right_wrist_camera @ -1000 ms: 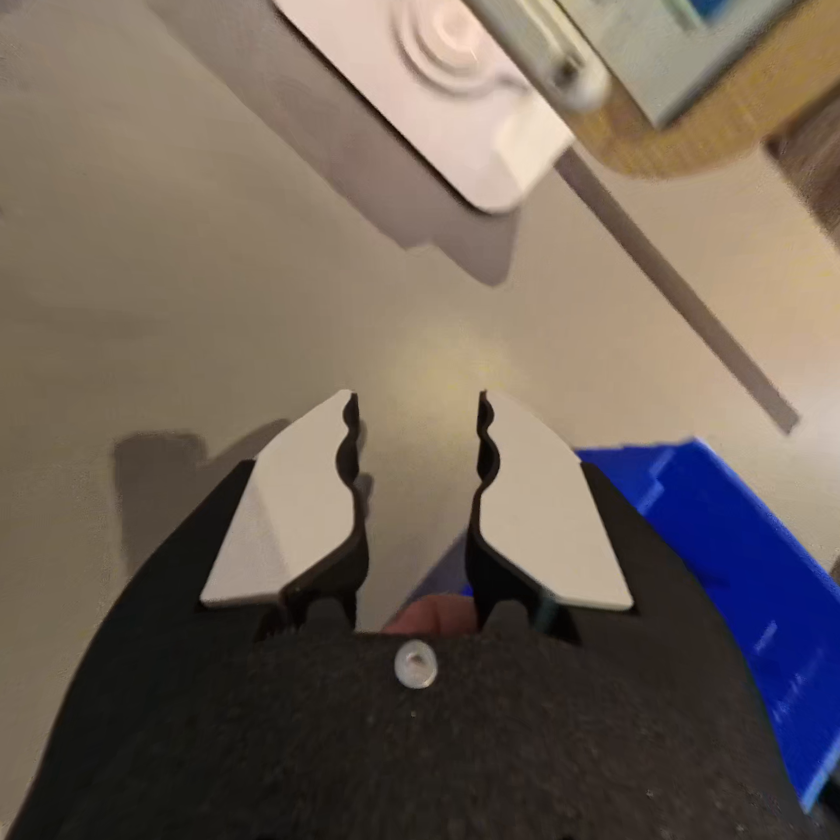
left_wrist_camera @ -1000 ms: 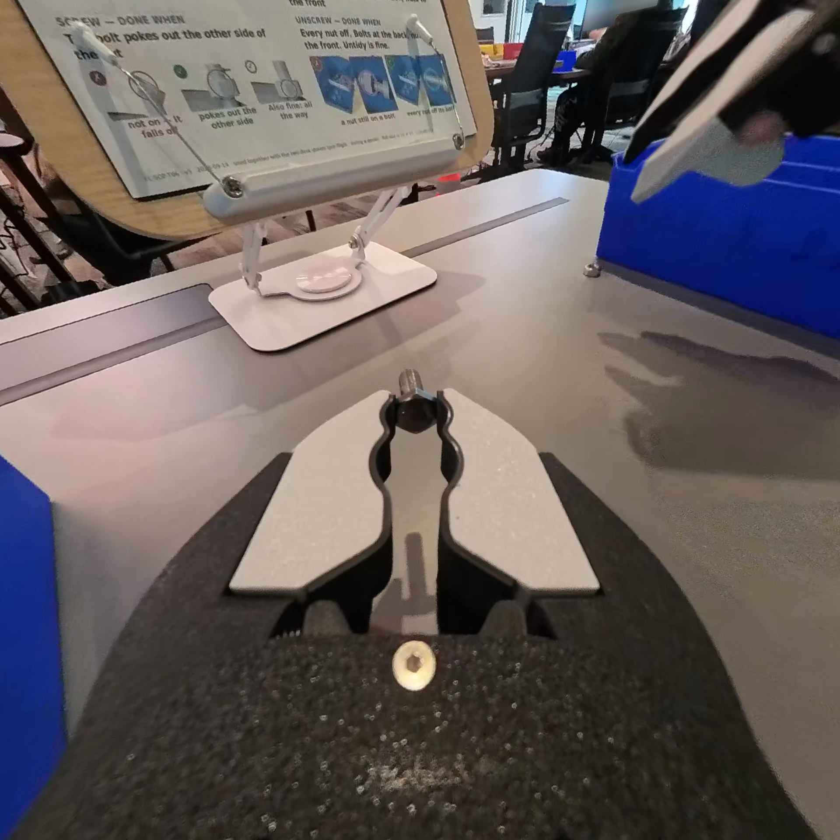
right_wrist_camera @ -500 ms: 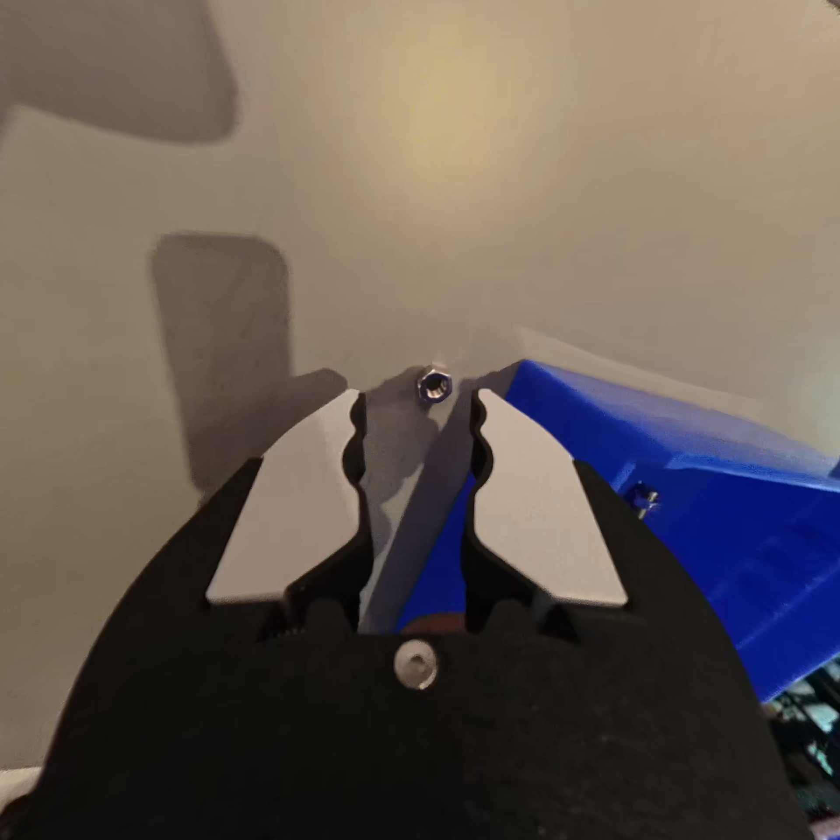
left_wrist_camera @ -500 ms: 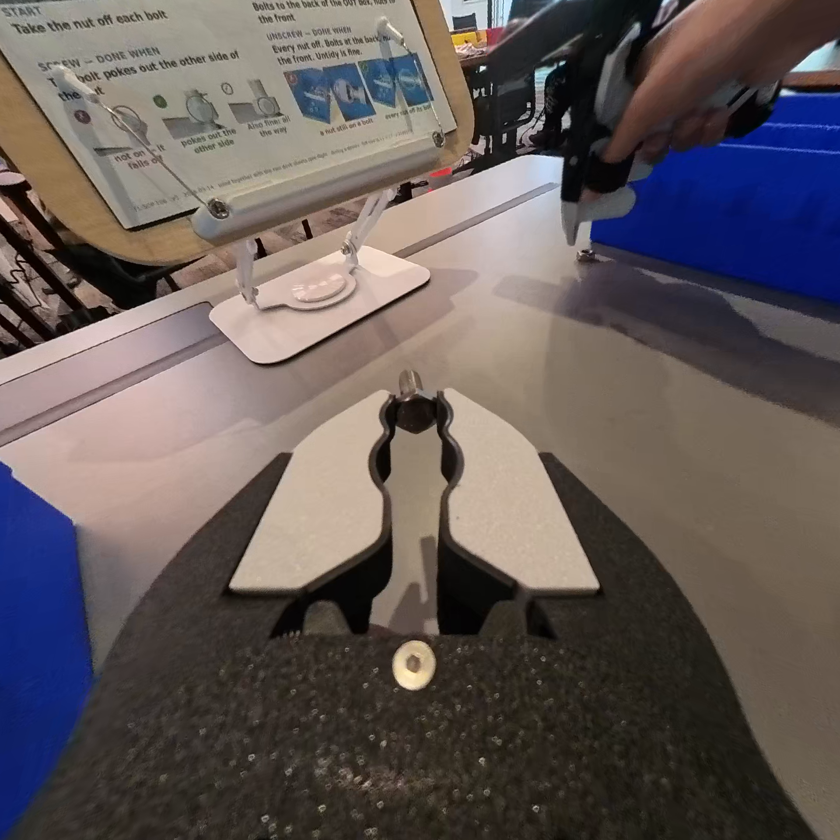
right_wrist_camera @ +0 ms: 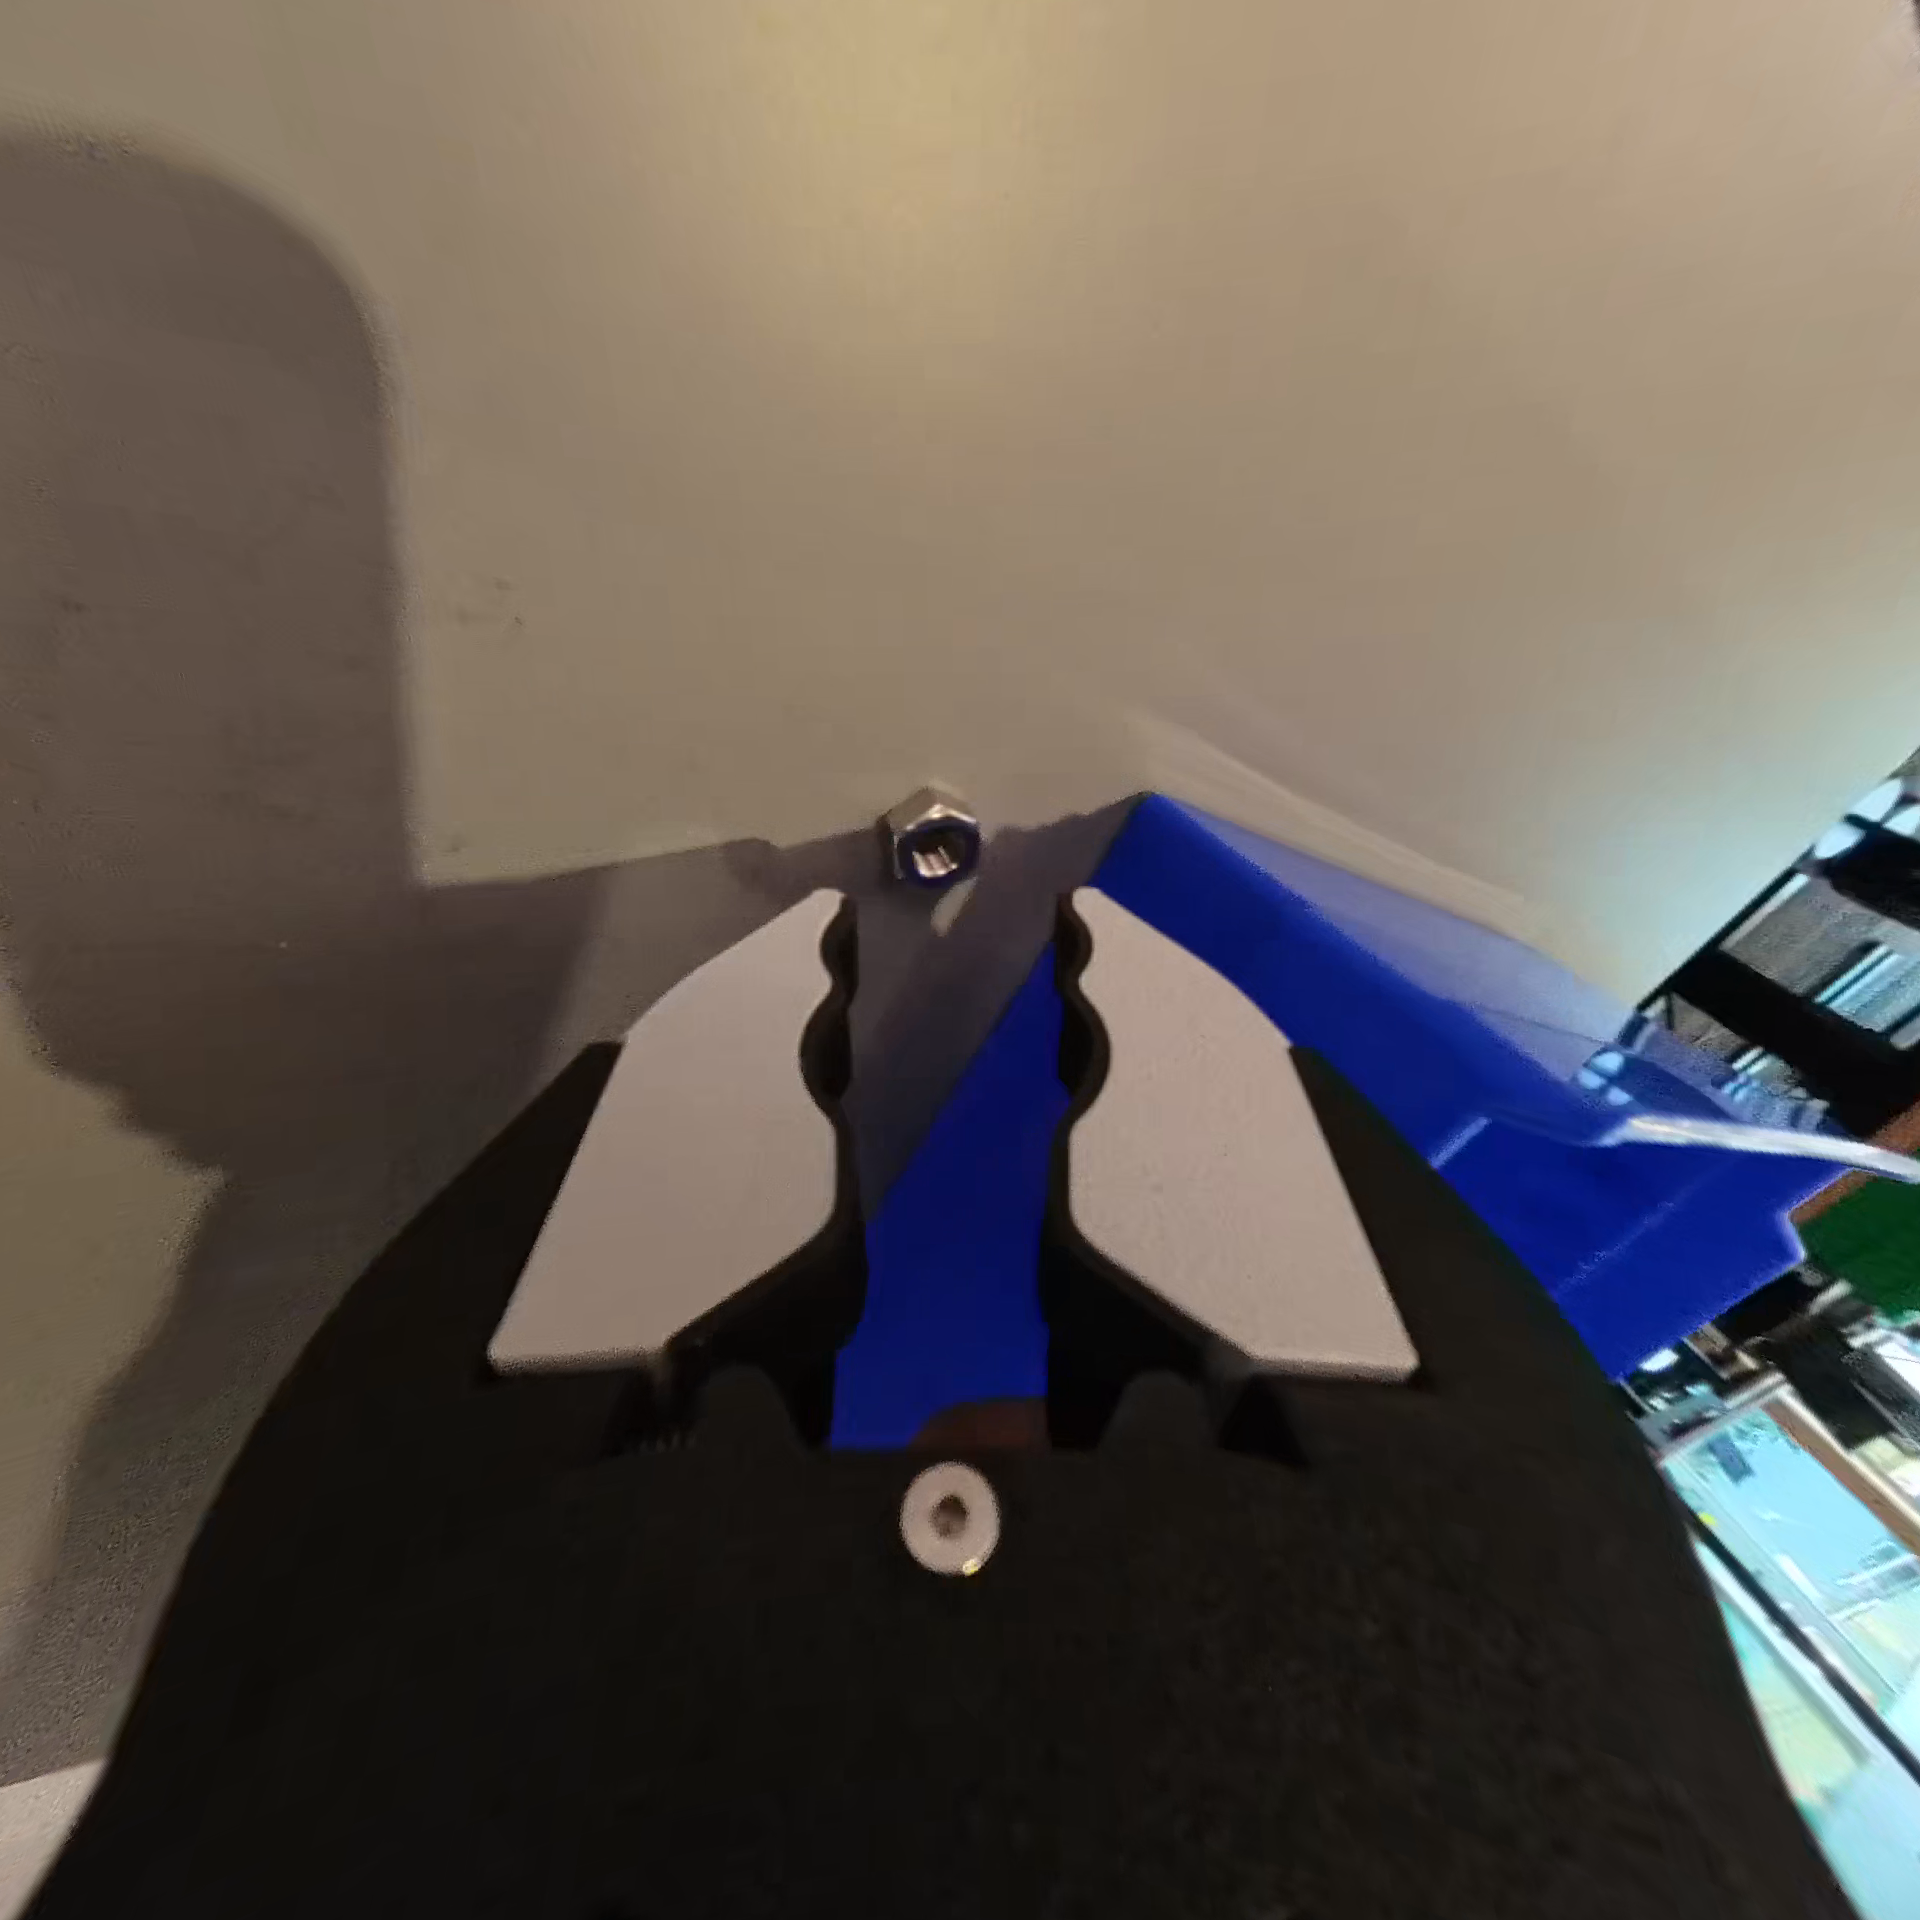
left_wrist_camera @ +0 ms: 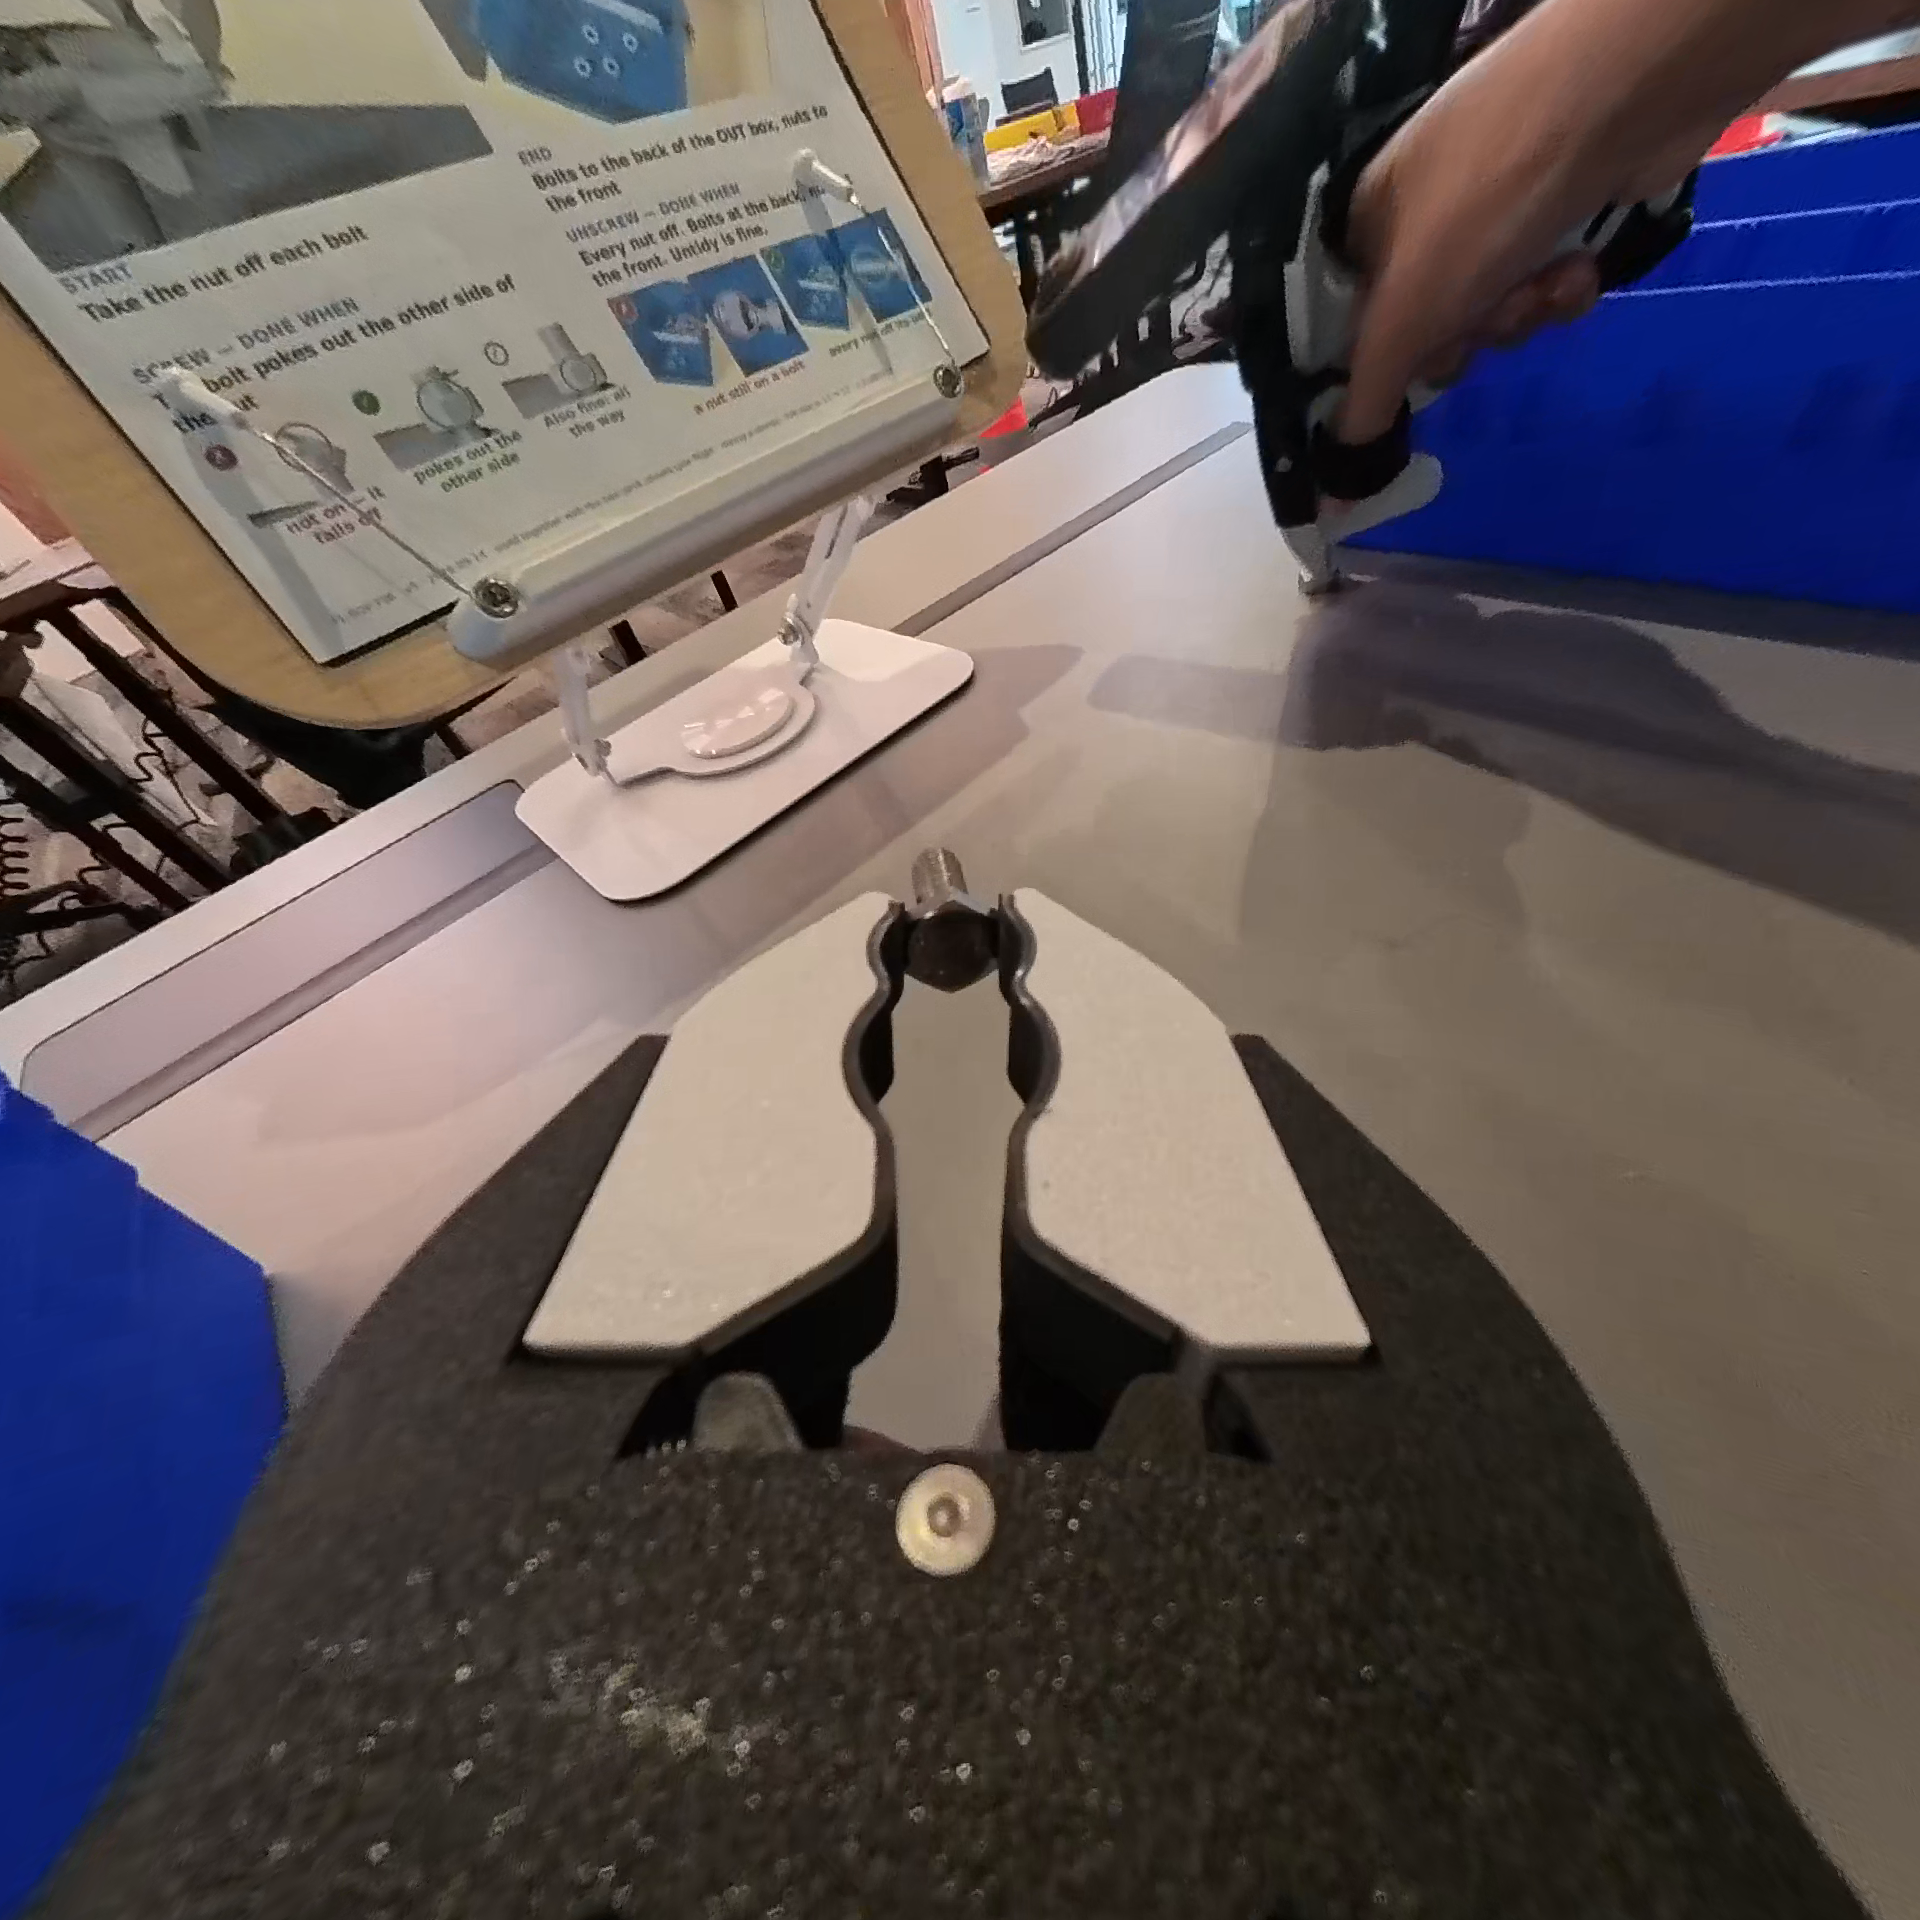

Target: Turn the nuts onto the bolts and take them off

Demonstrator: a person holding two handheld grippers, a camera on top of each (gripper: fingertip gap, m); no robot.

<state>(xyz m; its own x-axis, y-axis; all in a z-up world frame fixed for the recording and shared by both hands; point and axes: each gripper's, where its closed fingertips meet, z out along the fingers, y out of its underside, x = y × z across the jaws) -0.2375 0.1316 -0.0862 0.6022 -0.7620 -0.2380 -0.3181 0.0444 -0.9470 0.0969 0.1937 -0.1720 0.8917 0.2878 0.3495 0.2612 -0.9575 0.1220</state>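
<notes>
- Table (left_wrist_camera: 1455,987) surface, grey and flat, carries everything; slide nothing across it, because the nut could skid under the blue bin (right_wrist_camera: 1351,997) just beside it.
- Your instruction sheet (left_wrist_camera: 436,260) on its white stand (left_wrist_camera: 748,748) bears printed headings, pictures and captions; I leave its wording unquoted. No brand marks are visible anywhere.
- Your left gripper (left_wrist_camera: 953,940) is clamped on the hex head of the bolt (left_wrist_camera: 940,909), threaded end pointing away from you; keep it level and steady as the target.
- Your right gripper (right_wrist_camera: 954,914) has its jaws apart and nothing between them, tips just short of the nut.
- The nut (right_wrist_camera: 928,833) lies on the table at the bin's corner, bore facing the camera. By my judgement, you should straddle two opposite flats, close squarely, then lift straight up before carrying it to the thread.
</notes>
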